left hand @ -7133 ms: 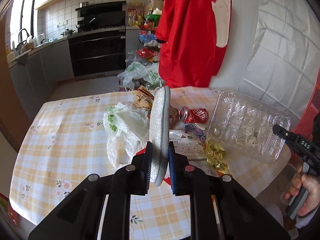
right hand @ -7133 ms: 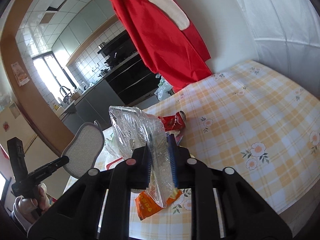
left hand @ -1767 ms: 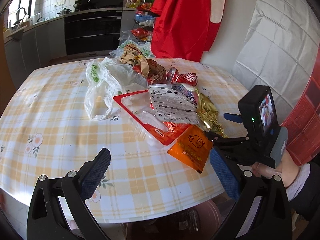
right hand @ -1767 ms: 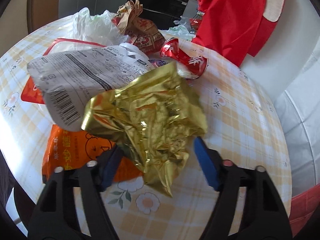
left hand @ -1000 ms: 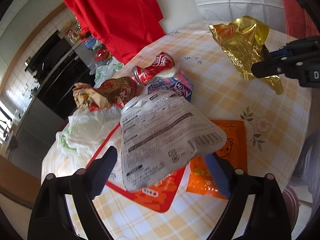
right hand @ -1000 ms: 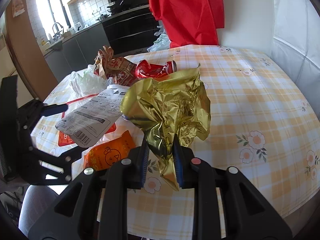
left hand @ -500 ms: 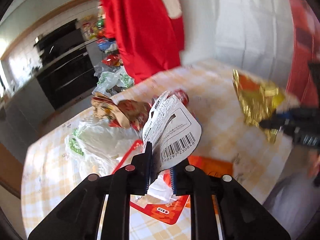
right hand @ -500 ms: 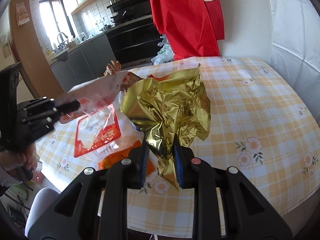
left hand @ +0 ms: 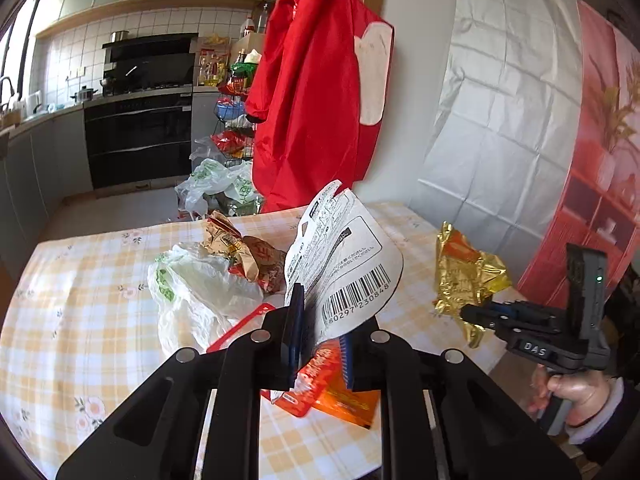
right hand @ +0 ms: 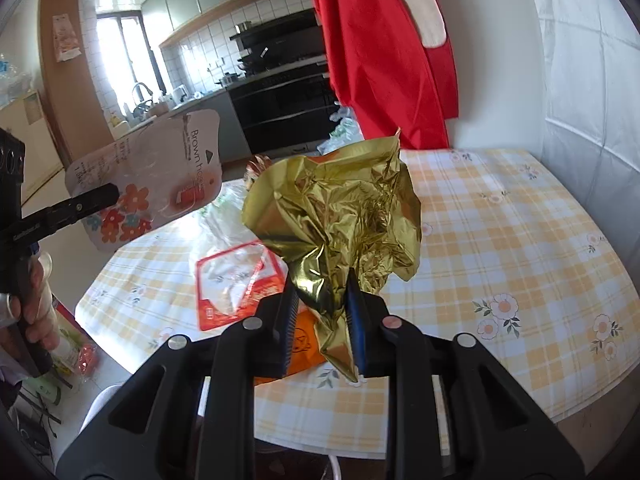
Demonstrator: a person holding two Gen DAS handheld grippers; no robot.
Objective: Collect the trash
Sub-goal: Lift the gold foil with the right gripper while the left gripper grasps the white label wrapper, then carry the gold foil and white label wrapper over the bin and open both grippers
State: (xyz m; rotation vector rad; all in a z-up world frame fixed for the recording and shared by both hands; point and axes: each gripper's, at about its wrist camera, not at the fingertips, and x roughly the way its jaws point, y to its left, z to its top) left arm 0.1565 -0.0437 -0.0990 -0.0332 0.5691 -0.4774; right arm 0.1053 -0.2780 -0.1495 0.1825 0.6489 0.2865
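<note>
My left gripper (left hand: 322,328) is shut on a white plastic package with a barcode (left hand: 344,264), held up above the table. From the right wrist view the same white package (right hand: 152,184) shows its flowered side at the left, in the left gripper (right hand: 108,194). My right gripper (right hand: 322,320) is shut on a crumpled gold foil wrapper (right hand: 340,216), also lifted off the table. In the left wrist view the gold wrapper (left hand: 464,276) hangs at the right in the right gripper (left hand: 466,312). More trash lies on the checked tablecloth (left hand: 80,312).
A white plastic bag (left hand: 192,296), crumpled brown wrappers (left hand: 248,252), a red-rimmed clear tray (right hand: 236,280) and an orange packet (left hand: 344,396) lie on the table. A red garment (left hand: 316,100) hangs behind it. A hand (left hand: 576,392) holds the right gripper's handle.
My left gripper closed on the white package and lifted it off the pile, rolling upright. My right gripper rose a little with the gold wrapper still in it.
</note>
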